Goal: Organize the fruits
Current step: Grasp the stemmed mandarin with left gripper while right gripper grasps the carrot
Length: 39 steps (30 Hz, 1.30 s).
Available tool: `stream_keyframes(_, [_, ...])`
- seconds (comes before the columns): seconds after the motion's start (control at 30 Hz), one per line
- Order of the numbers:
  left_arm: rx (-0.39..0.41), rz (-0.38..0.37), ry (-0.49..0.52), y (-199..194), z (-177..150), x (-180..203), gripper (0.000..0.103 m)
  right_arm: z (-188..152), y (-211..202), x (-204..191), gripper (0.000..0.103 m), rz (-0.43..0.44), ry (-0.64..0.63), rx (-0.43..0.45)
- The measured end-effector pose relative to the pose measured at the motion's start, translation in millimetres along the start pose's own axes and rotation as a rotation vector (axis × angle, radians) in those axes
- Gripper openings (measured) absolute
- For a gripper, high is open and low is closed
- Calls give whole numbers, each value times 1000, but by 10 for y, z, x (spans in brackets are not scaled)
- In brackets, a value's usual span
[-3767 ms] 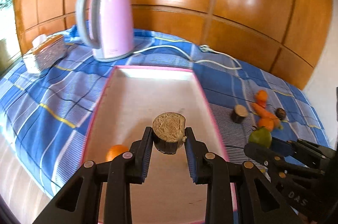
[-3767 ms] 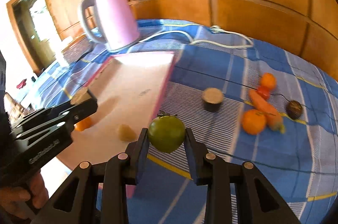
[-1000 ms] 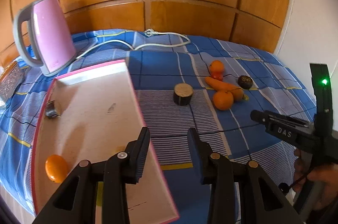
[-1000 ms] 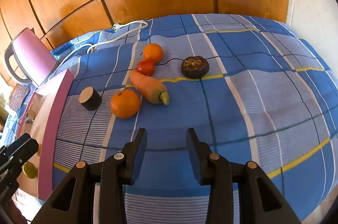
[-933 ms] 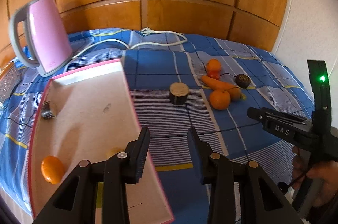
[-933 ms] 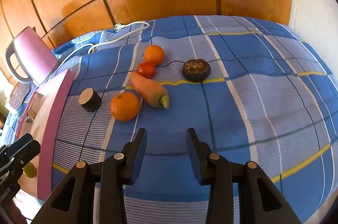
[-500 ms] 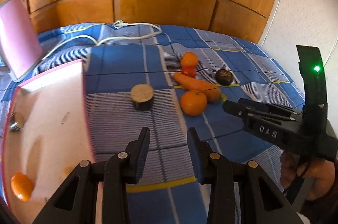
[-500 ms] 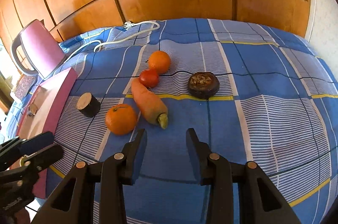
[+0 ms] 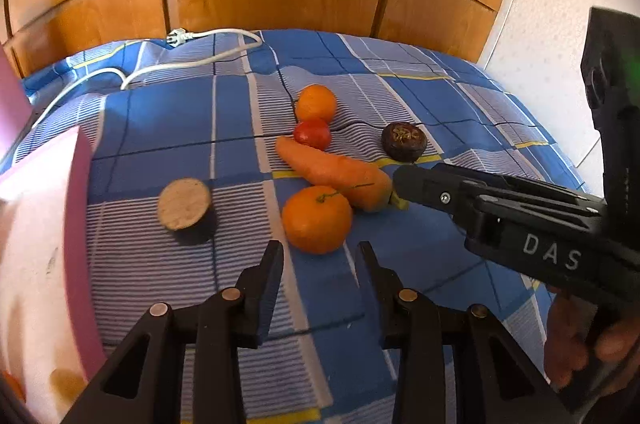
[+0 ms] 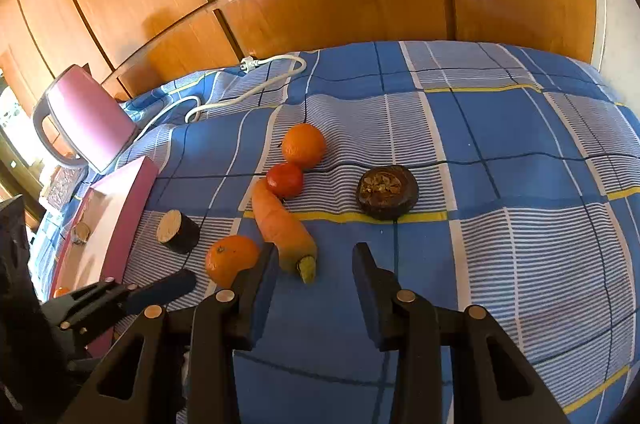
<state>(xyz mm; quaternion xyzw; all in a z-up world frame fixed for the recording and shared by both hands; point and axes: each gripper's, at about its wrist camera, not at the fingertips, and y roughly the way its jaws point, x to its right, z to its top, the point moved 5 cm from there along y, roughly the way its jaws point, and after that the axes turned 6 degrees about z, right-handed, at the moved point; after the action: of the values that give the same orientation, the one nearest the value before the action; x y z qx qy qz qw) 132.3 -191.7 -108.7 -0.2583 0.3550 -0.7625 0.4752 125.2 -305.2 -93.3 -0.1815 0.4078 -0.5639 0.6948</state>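
On the blue checked cloth lie a near orange (image 9: 317, 218), a carrot (image 9: 332, 172), a red tomato (image 9: 312, 134), a far orange (image 9: 316, 103), a dark round fruit (image 9: 404, 142) and a cut brown stub (image 9: 185, 204). My left gripper (image 9: 320, 256) hovers just short of the near orange, its jaws opening with nothing between them. My right gripper (image 10: 316, 256) stands open and empty, with the carrot's (image 10: 282, 224) stem end just ahead of its left finger. Left of that finger sits the near orange (image 10: 230, 258).
The pink-rimmed tray (image 9: 78, 224) lies at the left with small fruit pieces inside. A pink kettle (image 10: 84, 120) and its white cable (image 10: 248, 84) sit at the back left. A wooden panel wall stands behind the cloth. A hand (image 9: 580, 344) holds the right gripper.
Both grippers let go of the brown stub and the green fruit they held earlier. The left gripper swung right from the tray to the fruit cluster. The right gripper closed in on the carrot.
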Motion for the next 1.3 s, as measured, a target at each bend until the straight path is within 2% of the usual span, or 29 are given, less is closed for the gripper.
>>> stream_keyframes(0.23, [-6, 4, -20, 225, 70, -7, 40, 41, 97, -36, 39, 30, -5, -14])
stream_keyframes(0.4, [17, -24, -49, 160, 40, -93, 35, 80, 234, -72, 39, 55, -29, -49])
stream_keyframes(0.67, [19, 23, -103, 45, -150, -282, 36, 84, 550, -186, 41, 66, -120, -133])
stream_keyframes(0.93, [37, 63, -115, 116, -98, -290, 36, 29, 630, -306, 41, 13, -308, -137])
stream_keyframes(1.03, [44, 67, -120, 117, -96, -291, 37, 31, 640, -291, 48, 40, -295, -123])
stream_keyframes(1.17, [50, 68, -126, 140, -85, -300, 37, 40, 638, -287, 48, 54, -282, -113])
stream_keyframes(1.27, [58, 71, -126, 142, -90, -296, 37, 36, 636, -291, 44, 42, -285, -108])
stream_keyframes(1.3, [61, 74, -123, 144, -93, -294, 37, 34, 635, -287, 40, 27, -287, -104])
